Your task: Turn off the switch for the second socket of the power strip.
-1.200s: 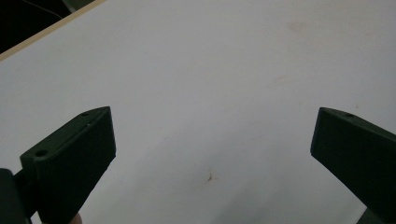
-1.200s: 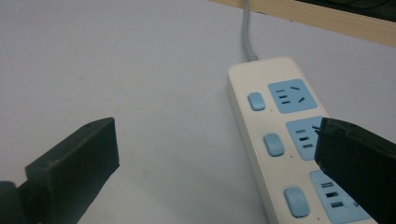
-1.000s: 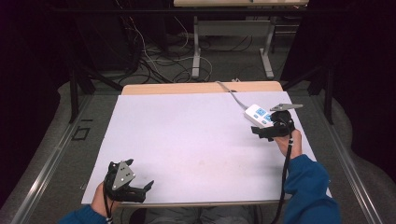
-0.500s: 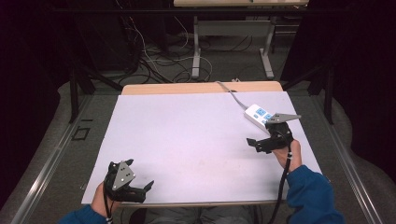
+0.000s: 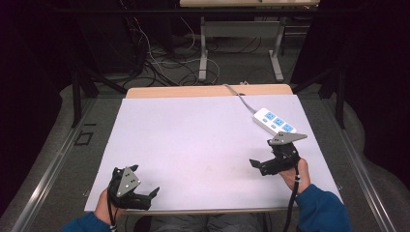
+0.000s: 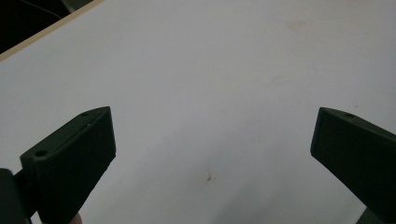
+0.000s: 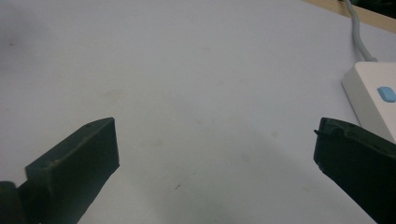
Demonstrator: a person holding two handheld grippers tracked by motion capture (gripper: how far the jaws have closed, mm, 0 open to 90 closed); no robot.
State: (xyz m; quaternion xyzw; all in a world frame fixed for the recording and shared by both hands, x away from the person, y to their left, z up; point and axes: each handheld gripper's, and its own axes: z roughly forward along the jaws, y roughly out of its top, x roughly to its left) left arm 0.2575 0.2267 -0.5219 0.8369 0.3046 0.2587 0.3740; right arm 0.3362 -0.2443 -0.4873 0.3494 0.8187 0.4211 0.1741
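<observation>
Jaws wide, right gripper (image 5: 261, 166) near power strip (image 5: 274, 121).

Power strip (image 5: 274, 121) blocks far right corner

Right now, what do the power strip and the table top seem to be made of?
Power strip: looks like smooth white moulded plastic, with blue outlet faces and a grey cable running off the far edge. Table top: a matte pale sheet, faintly stained, possibly paper or laminate, over a wood-look board showing along the far edge.
</observation>
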